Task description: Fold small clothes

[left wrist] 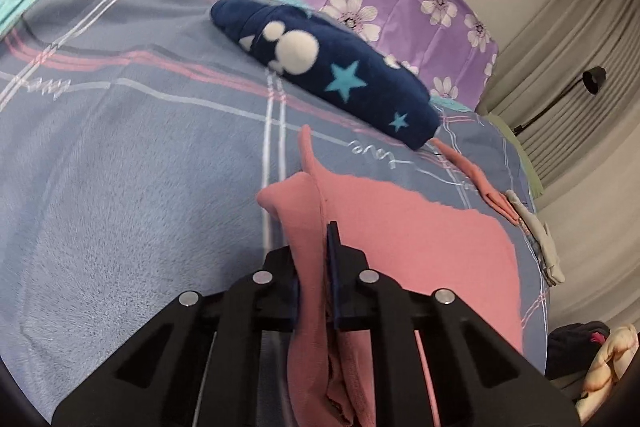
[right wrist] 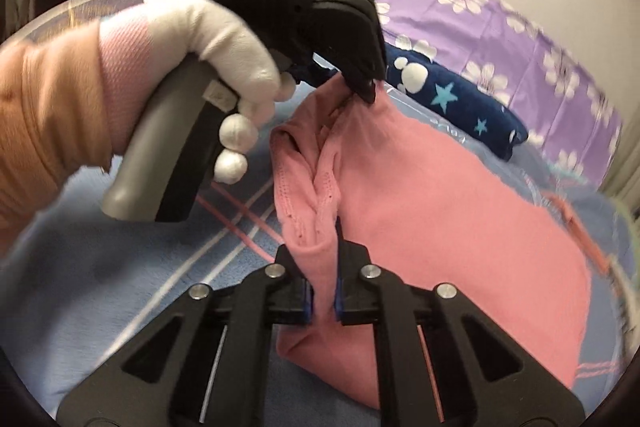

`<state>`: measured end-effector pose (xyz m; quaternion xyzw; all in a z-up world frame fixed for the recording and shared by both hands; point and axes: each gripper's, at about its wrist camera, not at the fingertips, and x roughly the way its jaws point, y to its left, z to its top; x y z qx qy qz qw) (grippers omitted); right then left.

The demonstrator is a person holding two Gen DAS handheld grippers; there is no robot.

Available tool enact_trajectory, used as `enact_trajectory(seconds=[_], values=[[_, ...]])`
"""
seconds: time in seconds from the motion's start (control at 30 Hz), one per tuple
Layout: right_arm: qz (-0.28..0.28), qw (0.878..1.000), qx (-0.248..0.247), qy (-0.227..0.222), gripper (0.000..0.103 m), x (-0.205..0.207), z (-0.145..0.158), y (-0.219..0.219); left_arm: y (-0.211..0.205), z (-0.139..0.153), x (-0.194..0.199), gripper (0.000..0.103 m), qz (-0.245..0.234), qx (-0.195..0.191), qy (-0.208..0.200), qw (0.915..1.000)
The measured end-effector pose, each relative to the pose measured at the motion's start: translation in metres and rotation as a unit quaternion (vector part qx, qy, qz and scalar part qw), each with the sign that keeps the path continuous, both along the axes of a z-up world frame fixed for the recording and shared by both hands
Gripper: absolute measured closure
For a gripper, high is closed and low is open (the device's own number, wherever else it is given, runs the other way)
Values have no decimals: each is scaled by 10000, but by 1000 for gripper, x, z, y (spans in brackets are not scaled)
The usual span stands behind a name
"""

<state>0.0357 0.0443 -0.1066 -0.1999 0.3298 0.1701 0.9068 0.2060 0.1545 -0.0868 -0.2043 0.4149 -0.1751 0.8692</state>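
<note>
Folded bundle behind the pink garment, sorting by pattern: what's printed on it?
Navy bundle with white blobs and blue stars; left wrist view shows it best.

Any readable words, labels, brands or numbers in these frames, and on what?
"love": white cursive script on the bedspread, upside down near the navy sock, at.
More script on the bedspread at: too blurred to read.
Small tag on the left hand's glove: too small to read.
No other text visible.
</note>
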Motion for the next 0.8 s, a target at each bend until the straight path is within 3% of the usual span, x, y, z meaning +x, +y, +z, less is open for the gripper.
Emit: enact_trajectory(seconds=[0.23,0.53,0.8], values=[[-117,9977,630,-205,96,-18,36,-21,-30,43,-3,92,-179,580,-283,9978],[-341,9926,1121,-326,96,-34,57,-67,-68,68,-5,92,-174,797,-417,9958],[-562,9842,1668,-209,98,-39,68,-122,-134,92,-8,93,-412,1173,-610,9904]])
